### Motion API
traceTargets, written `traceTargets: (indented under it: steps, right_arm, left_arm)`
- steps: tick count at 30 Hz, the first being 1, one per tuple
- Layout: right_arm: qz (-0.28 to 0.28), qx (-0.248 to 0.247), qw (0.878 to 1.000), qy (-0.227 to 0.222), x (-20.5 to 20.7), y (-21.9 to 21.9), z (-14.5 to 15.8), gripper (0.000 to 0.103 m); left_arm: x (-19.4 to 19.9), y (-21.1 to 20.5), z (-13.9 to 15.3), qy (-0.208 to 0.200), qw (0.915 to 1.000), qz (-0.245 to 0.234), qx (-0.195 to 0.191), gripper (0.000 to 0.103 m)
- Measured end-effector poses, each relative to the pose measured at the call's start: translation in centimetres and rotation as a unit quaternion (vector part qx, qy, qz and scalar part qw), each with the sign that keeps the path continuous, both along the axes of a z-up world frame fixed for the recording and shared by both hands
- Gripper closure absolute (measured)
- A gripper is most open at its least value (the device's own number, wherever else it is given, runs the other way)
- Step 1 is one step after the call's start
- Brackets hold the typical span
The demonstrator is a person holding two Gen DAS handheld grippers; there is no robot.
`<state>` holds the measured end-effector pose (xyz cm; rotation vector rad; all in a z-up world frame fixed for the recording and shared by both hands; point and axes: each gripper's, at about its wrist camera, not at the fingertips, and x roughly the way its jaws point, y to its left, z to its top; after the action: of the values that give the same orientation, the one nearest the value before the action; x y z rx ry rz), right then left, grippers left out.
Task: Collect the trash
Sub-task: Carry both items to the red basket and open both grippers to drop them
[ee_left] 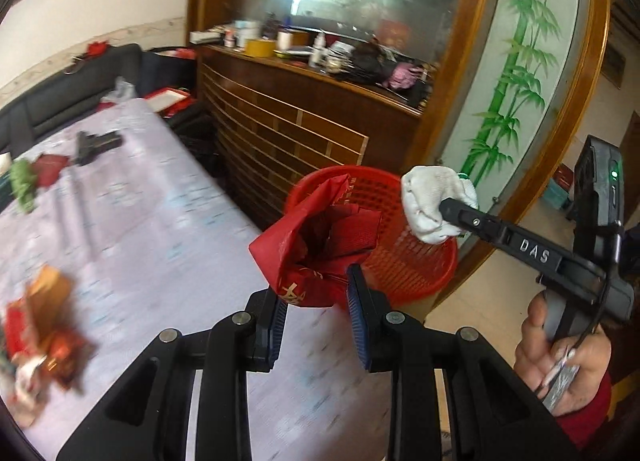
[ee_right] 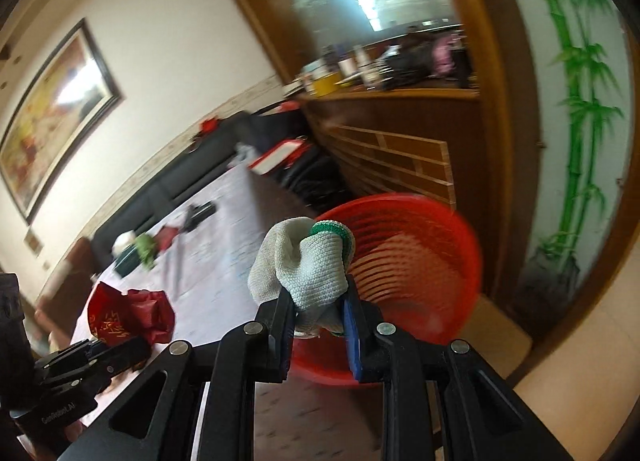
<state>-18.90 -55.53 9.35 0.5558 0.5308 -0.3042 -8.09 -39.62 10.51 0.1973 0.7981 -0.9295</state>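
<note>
A red mesh waste basket (ee_left: 416,257) stands past the table's far right corner; it also shows in the right wrist view (ee_right: 424,245). My left gripper (ee_left: 316,301) is shut on a crumpled red paper bag (ee_left: 308,245) and holds it over the basket's near rim. In the right wrist view the same bag (ee_right: 132,313) shows at lower left. My right gripper (ee_right: 320,313) is shut on a white knitted glove with a green cuff (ee_right: 304,265), just before the basket's rim. In the left wrist view that glove (ee_left: 436,203) hangs above the basket's right side.
The table has a pale lilac cloth (ee_left: 140,221). More litter lies on it: a red and brown heap (ee_left: 44,325) at the near left, a green and red bundle (ee_left: 28,177) and a black tool (ee_left: 94,145) farther back. A wooden cabinet (ee_left: 288,121) stands behind.
</note>
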Motion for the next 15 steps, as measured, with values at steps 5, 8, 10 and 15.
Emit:
traceTargets:
  steps: [5, 8, 10, 15]
  right_arm:
    - [-0.035, -0.007, 0.999, 0.019, 0.5, -3.1, -0.7, 0.071]
    - [-0.045, -0.004, 0.999, 0.027, 0.7, -4.1, -1.4, 0.055]
    - [-0.052, -0.011, 0.998, 0.022, 0.3, -4.1, -1.4, 0.054]
    - [-0.053, -0.011, 0.999, 0.007, -0.6, -3.5, -1.0, 0.054]
  left_arm:
    - [1.5, -4.4, -0.8, 0.012, 0.9999, 0.000, 0.001, 0.044]
    - [1.6, -4.3, -0.8, 0.020, 0.9997, 0.007, -0.014, 0.038]
    - [1.5, -3.5, -0.8, 0.023, 0.9996, 0.005, -0.013, 0.038]
    - [0.9, 0.2, -1.0, 0.016, 0.9994, 0.028, -0.015, 0.029]
